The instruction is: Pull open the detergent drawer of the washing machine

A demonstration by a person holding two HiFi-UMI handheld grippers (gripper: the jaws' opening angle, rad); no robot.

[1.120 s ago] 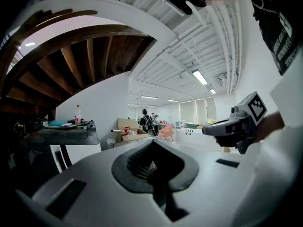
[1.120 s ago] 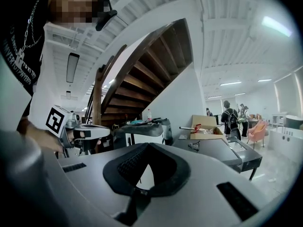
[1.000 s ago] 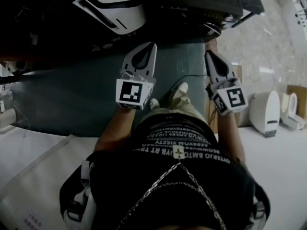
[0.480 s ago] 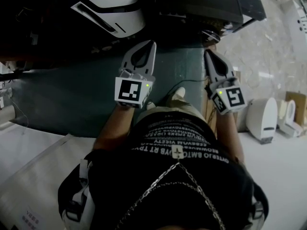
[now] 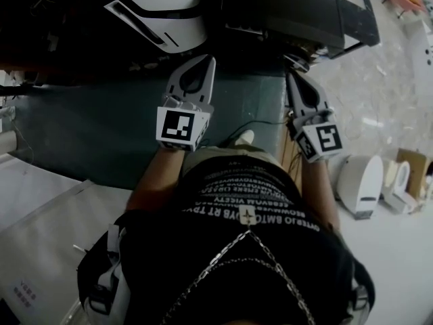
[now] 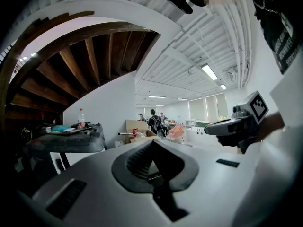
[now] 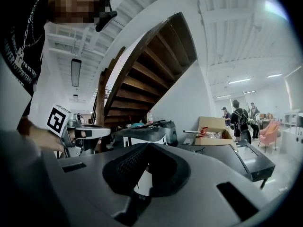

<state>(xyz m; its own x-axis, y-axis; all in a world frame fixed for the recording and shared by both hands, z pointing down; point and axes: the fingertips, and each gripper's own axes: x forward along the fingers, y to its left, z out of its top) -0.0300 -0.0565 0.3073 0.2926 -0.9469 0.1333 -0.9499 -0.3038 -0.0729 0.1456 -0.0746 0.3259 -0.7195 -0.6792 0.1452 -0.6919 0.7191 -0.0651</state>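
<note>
In the head view a white appliance with a dark panel [image 5: 162, 12] and a dark one [image 5: 291, 12] stand just ahead, at the top. I cannot make out a detergent drawer on either. My left gripper [image 5: 208, 61] is held level in front of the chest and points at the white appliance. Its jaws are shut with nothing between them [image 6: 152, 143]. My right gripper [image 5: 292, 78] is beside it, pointing at the dark appliance, also shut and holding nothing [image 7: 147, 146]. Each gripper shows in the other's view: the right gripper [image 6: 236, 124] and the left gripper [image 7: 85, 134].
A dark teal mat [image 5: 101, 127] lies underfoot with a thin cable [image 5: 264, 124] across it. White fixtures [image 5: 358, 181] stand on the floor at the right. A wooden staircase [image 7: 156, 65] rises overhead. A cardboard box [image 7: 213, 129] and people [image 6: 154, 122] are farther off.
Both grippers have moved forward with the person, a little closer to the appliances. Their jaws have stayed shut.
</note>
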